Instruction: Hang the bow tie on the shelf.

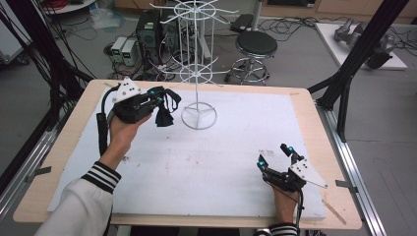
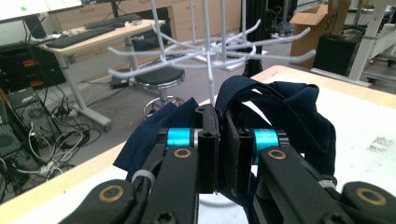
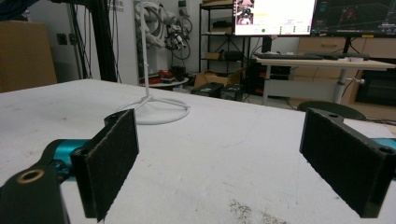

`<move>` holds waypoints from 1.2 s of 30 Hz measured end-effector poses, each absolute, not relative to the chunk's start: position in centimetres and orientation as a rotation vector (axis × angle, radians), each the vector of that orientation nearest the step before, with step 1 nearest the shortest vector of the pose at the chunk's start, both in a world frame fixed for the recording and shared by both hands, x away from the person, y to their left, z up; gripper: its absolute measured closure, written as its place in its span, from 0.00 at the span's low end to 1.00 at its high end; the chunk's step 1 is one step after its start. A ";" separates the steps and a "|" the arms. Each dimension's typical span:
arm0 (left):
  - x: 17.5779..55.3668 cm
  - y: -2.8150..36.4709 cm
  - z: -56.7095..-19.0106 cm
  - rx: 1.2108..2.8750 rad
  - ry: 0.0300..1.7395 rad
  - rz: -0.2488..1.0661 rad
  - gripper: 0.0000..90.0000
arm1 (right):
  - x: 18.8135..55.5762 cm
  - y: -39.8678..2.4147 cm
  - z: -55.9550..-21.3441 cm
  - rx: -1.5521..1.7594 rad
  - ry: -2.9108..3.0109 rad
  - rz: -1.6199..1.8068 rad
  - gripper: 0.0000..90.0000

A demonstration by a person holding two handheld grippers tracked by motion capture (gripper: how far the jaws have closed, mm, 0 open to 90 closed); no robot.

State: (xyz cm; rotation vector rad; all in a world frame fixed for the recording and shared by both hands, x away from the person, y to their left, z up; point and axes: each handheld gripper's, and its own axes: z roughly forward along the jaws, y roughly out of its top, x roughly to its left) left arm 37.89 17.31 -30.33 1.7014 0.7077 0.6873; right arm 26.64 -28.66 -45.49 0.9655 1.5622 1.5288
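I have the left hand-held gripper (image 1: 156,96) clamped on a dark navy cloth item (image 1: 166,109), which looks like a mask or small fabric piece with strap loops; I cannot tell exactly which. In the high view it hangs off the jaws at the far left of the counter (image 1: 305,105), just left of the white wire rack (image 1: 198,73) and clear of the white surface below. In the left gripper view the jaws stand nearly closed with the navy cloth (image 2: 285,112) bunched between and around them, and the rack's hooked arms (image 2: 154,70) fan out just beyond. My right hand-held gripper (image 1: 276,156) rests low at the near right of the counter with its jaws spread wide and nothing between them; in the right gripper view the rack's ring base (image 3: 156,111) sits well ahead on the bare surface. I judge the cloth to be very light, soft and limp: it will sag, fold and swing with any quick move, though it should not slip from the padded jaws or break. The loops look like the useful part, so I would keep my grip on the bunched body near one loop and let that loop hang open, so it can slide over a hook arm. The thin rack may rock if nudged.
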 end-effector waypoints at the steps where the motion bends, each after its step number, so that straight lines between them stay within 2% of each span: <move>1: 38.0 17.2 -30.1 1.693 0.706 0.687 0.94 | 26.6 -28.7 -45.5 0.965 1.562 1.529 0.12; 12: 39.7 16.2 -28.0 1.680 0.716 0.728 0.94 | 26.6 -28.7 -45.5 0.964 1.562 1.531 0.12; 36: 42.4 15.2 -27.9 1.726 0.777 0.743 0.94 | 26.6 -28.6 -45.5 0.971 1.559 1.540 0.12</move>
